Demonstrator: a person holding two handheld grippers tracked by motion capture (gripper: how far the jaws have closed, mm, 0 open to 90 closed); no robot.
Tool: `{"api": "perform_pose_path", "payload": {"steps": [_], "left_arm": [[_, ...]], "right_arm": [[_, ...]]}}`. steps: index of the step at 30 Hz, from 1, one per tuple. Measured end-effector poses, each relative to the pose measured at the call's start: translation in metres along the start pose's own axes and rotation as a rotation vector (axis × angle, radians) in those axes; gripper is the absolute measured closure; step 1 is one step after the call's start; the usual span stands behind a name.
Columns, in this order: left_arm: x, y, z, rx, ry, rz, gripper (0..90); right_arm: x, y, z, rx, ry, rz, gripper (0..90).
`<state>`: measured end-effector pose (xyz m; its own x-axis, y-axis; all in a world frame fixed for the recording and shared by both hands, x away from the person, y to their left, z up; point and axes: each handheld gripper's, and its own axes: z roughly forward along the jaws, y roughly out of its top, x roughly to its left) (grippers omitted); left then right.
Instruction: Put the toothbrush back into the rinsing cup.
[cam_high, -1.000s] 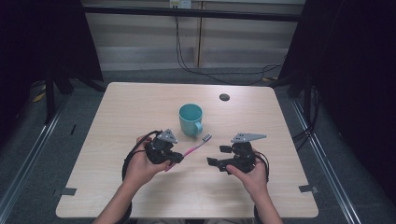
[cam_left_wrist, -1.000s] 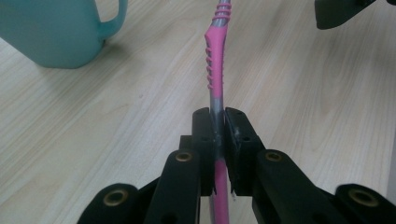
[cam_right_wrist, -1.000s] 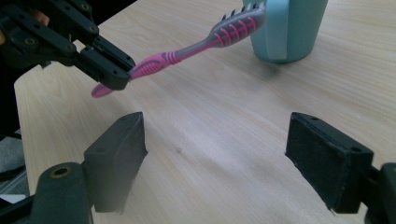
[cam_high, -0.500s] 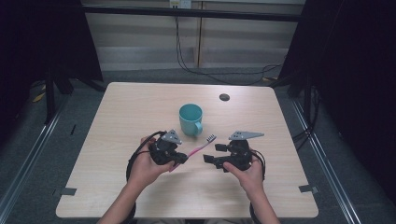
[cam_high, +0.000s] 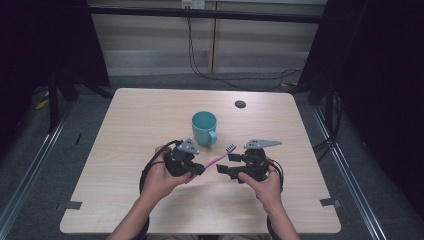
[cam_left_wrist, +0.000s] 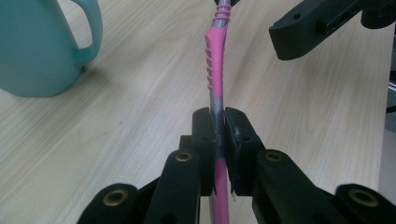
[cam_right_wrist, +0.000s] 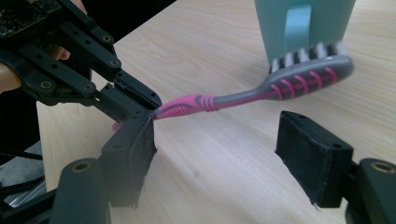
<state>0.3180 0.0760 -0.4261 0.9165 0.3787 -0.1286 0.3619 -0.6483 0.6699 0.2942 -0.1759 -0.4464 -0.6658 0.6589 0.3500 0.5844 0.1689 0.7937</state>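
Toothbrush (cam_high: 218, 159) pinched in left tool (cam_high: 199, 170); right tool (cam_high: 223, 162) spread, closing, apart from it.

Pink-and-grey toothbrush held above the table

We see the toothbrush (cam_high: 216, 158) clamped at its handle end, lifted off the light wooden tabletop and slanting up toward its bristled head (cam_right_wrist: 308, 63). Its pink ribbed grip (cam_left_wrist: 215, 56) runs into a grey neck; the white bristles face the teal mug just beyond it.
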Motion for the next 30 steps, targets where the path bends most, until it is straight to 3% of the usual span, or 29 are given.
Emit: {"api": "perform_pose_path", "payload": {"steps": [12, 24, 30], "left_arm": [[-0.003, 0.001, 0.004, -0.01, -0.001, 0.009, 83.5], [-0.008, 0.003, 0.007, -0.009, 0.01, 0.014, 83.4], [-0.009, 0.002, 0.011, -0.01, 0.007, 0.004, 83.4]], "right_arm": [[0.003, 0.006, 0.003, -0.007, 0.009, 0.023, 31.6], [0.004, 0.013, 0.002, -0.058, 0.043, 0.12, 54.0], [0.005, 0.016, 0.003, -0.077, 0.056, 0.141, 63.5]]}}
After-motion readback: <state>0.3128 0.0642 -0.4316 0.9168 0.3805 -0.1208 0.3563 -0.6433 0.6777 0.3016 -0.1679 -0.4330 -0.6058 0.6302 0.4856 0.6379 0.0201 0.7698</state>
